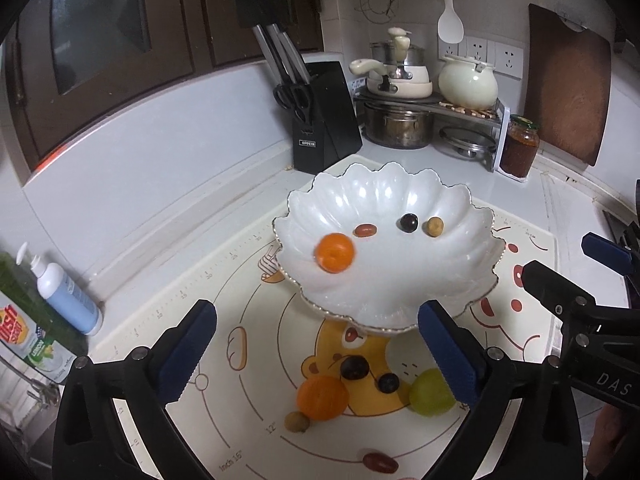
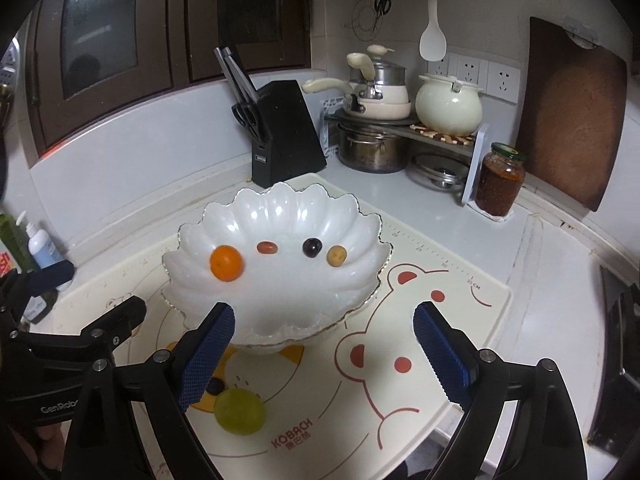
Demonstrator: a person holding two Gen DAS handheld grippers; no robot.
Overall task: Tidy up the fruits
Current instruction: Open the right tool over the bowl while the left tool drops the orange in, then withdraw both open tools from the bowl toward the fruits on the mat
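White scalloped bowl (image 1: pixel 384 256) already holds four fruits; six more wait on the mat (image 1: pixel 256 288) below the left jaws.

Going from big to small: the bowl sits at the far side of the mat on the desk, with an orange (image 1: pixel 335 252), a red date (image 1: pixel 365 230), a dark grape (image 1: pixel 408 222) and a brown longan (image 1: pixel 434 227) inside. Loose on the mat in front of it lie a second orange (image 1: pixel 322 397), a green grape (image 1: pixel 431 392), two dark berries (image 1: pixel 354 367), a small brown fruit (image 1: pixel 297 421) and another red date (image 1: pixel 380 462). The left gripper (image 1: pixel 316 350) hangs right above this cluster, jaws wide and empty; the right gripper (image 2: pixel 324 350) is also wide and empty, but off to the side, so I'd judge the left nearer.
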